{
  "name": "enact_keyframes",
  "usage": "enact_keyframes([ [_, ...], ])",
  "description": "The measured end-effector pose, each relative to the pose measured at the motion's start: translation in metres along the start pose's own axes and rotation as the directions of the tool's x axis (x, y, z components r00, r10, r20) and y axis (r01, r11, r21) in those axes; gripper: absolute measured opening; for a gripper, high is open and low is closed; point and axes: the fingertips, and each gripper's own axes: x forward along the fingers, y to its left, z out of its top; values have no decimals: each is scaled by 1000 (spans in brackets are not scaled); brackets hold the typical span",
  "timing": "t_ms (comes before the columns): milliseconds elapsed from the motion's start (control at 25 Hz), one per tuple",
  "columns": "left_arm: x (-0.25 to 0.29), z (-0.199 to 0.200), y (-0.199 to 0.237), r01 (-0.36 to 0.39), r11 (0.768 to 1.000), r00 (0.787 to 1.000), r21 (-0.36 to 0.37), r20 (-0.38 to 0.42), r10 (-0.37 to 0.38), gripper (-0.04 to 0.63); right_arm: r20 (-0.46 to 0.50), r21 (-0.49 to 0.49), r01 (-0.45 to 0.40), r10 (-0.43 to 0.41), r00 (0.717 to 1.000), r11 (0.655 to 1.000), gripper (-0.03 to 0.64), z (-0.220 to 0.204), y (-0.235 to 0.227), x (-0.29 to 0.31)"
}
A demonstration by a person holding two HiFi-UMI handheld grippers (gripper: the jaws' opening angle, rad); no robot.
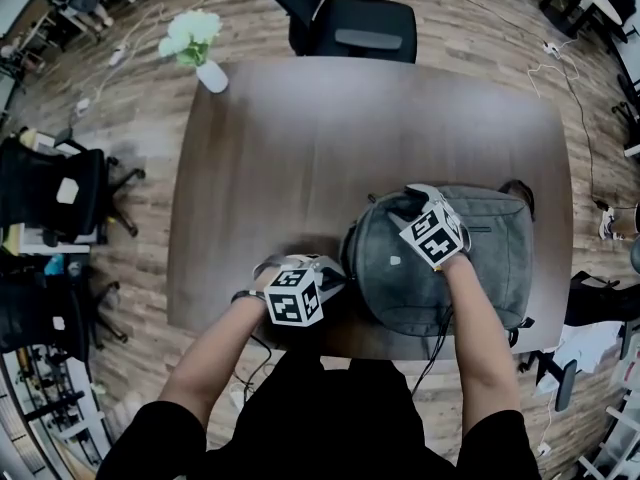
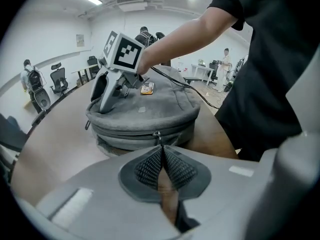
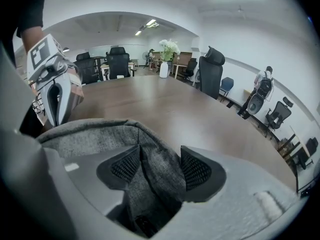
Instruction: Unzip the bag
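Bag [image 1: 470, 268]: grey, lying flat on table [image 1: 300, 148], in the near-right corner area, lower end coming close to near edge. Rest of the top is showing bare wood.

L gripper [image 1: 335, 276]: sitting just beside bag's left side, low over table, a little in from near edge. Jaws are clenched together, w/ tips pinching the zip pull [image 2: 157, 135] that is hanging from the slider on bag's side wall. Zip track is running along that wall to both sides of the slider.

R gripper [image 1: 405, 206]: resting on top of bag, at its far-left part, well apart from L gripper. Jaws are standing fairly wide but not free. They are grasping a raised fold [image 3: 157, 169] of the grey bag fabric, w/ the fold filling the gap btwn the pads.

Vase [image 1: 212, 73] w/ white flowers is standing at far-left corner of table. Black chair [image 1: 355, 23] is standing off the table, just past far edge.
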Motion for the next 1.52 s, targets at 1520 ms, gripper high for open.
enact_keyframes([
  [1520,91,86,-91,-194,852,945,-486,139,295,43,106,112,123,-135,985,986,253,9,-38,11],
])
